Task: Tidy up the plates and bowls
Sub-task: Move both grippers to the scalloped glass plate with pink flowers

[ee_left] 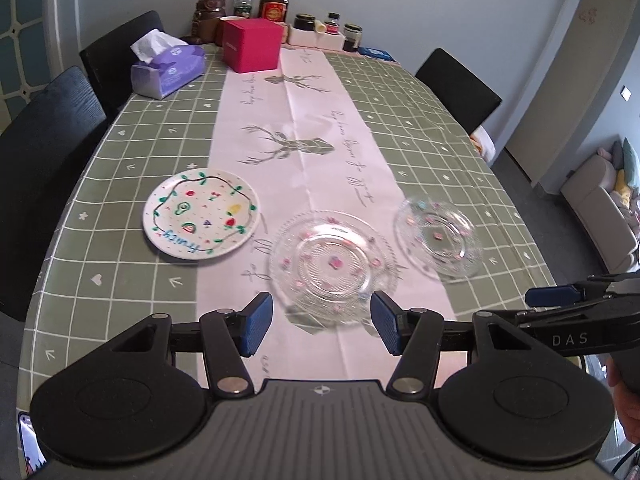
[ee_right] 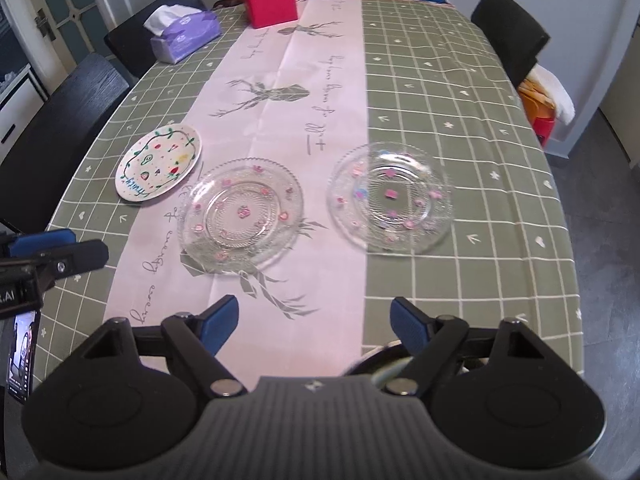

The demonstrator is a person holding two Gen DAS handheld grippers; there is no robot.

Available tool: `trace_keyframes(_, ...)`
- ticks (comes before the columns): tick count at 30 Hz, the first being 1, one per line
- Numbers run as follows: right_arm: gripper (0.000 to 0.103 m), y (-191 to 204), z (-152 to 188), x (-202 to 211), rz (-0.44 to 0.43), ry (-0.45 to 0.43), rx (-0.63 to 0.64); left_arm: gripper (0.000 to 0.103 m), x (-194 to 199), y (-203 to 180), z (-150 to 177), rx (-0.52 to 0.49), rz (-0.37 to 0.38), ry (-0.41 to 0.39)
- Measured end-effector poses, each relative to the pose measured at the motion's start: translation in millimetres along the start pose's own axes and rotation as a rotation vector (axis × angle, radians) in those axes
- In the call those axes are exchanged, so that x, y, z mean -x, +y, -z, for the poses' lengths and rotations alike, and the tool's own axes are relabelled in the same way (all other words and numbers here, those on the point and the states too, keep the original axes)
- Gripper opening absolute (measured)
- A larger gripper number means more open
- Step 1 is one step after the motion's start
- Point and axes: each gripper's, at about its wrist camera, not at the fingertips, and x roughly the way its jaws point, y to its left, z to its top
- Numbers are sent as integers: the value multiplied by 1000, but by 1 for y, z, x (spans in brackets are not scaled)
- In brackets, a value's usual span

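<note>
Three plates lie apart on the table. A white plate with painted fruit (ee_left: 201, 213) (ee_right: 159, 162) is at the left. A clear glass plate with pink flowers (ee_left: 332, 261) (ee_right: 240, 215) is in the middle on the pink runner. A second clear glass plate (ee_left: 438, 236) (ee_right: 390, 199) is at the right on the green cloth. My left gripper (ee_left: 322, 326) is open and empty, just short of the middle glass plate. My right gripper (ee_right: 314, 326) is open and empty, above the table's near edge, short of both glass plates.
The table has a green checked cloth (ee_left: 420, 128) and a pink deer runner (ee_right: 280, 92). At the far end stand a tissue box (ee_left: 168, 65), a red box (ee_left: 251, 44), bottles and jars (ee_left: 273, 2). Black chairs (ee_left: 44, 168) (ee_right: 508, 32) stand on both sides.
</note>
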Motion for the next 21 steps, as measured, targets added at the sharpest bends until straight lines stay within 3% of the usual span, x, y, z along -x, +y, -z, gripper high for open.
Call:
trace_keyframes(9,63,11,-28,-53,-24,43,-48,56,-37,38,-5,60,-13,2)
trace_keyframes(15,52,8,-45,-83,-32,61,-93,43,-69,48,-9,99,7,15)
trace_keyframes(21,44,-3,-60,-107,-49,76,-160,39,-97,50,-14,133,33,14)
